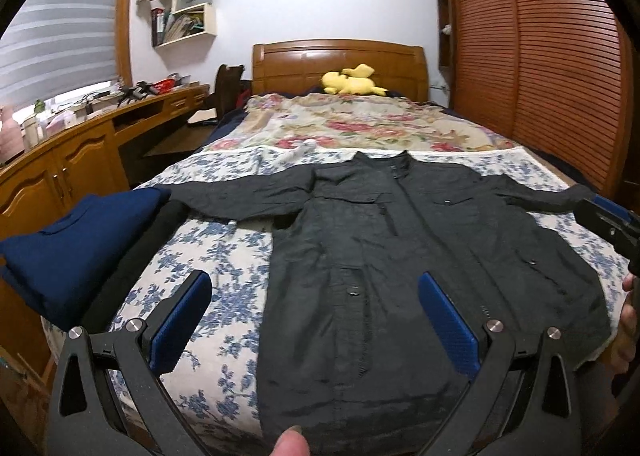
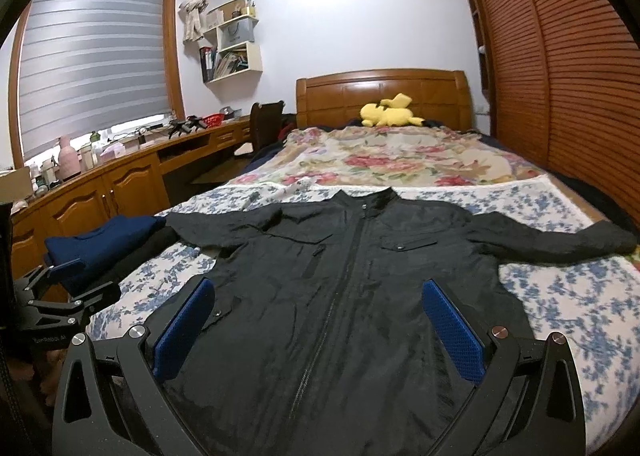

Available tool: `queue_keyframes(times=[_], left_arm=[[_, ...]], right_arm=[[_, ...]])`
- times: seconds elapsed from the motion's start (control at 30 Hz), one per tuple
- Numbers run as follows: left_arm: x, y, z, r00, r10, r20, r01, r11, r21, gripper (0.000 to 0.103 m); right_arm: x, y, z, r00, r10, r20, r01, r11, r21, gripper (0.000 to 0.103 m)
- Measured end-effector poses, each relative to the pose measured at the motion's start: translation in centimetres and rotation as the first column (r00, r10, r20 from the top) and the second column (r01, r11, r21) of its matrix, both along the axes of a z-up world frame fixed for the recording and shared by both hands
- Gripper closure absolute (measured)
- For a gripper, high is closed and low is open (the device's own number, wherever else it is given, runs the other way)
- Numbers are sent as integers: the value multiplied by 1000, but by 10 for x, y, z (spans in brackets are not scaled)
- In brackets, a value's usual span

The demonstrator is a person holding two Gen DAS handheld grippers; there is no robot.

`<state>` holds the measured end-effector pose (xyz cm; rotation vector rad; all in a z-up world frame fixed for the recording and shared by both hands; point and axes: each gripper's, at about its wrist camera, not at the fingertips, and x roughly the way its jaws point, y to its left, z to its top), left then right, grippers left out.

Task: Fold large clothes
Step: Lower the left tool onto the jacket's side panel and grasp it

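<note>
A black zip jacket [image 1: 384, 256] [image 2: 352, 296] lies flat and face up on the bed, collar toward the headboard, both sleeves spread out sideways. My left gripper [image 1: 316, 316] hovers open above the jacket's lower left hem, nothing between its blue pads. My right gripper [image 2: 316, 330] is open too, over the jacket's lower middle near the zip. The right gripper also shows at the right edge of the left wrist view [image 1: 612, 223], and the left gripper sits at the left edge of the right wrist view [image 2: 60, 296]. A fingertip [image 1: 290, 442] shows at the bottom.
A folded navy garment [image 1: 76, 244] [image 2: 96, 246] rests on a folded black one at the bed's left edge. Blue-flowered sheet [image 2: 580, 296] and a floral blanket [image 1: 360, 127] cover the bed. A yellow plush toy [image 1: 352, 81] lies by the headboard. Wooden desk [image 1: 60, 159] left, slatted wardrobe [image 2: 568, 75] right.
</note>
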<state>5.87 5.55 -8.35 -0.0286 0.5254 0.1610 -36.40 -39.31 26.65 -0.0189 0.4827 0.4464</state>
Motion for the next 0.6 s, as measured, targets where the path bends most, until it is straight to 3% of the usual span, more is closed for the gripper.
queue_keyframes(times=[0.37,0.6], left_arm=[[50,63,-31,992,74,-100,-78,996,-33,0],[91,95,-46,987,63,-148,-72,996,-56,0]], right_arm=[[88,28,-12,995,84,-50,-85,996,-2,0],[135,45,-48,985,119,-123,-128,989,-73,0]])
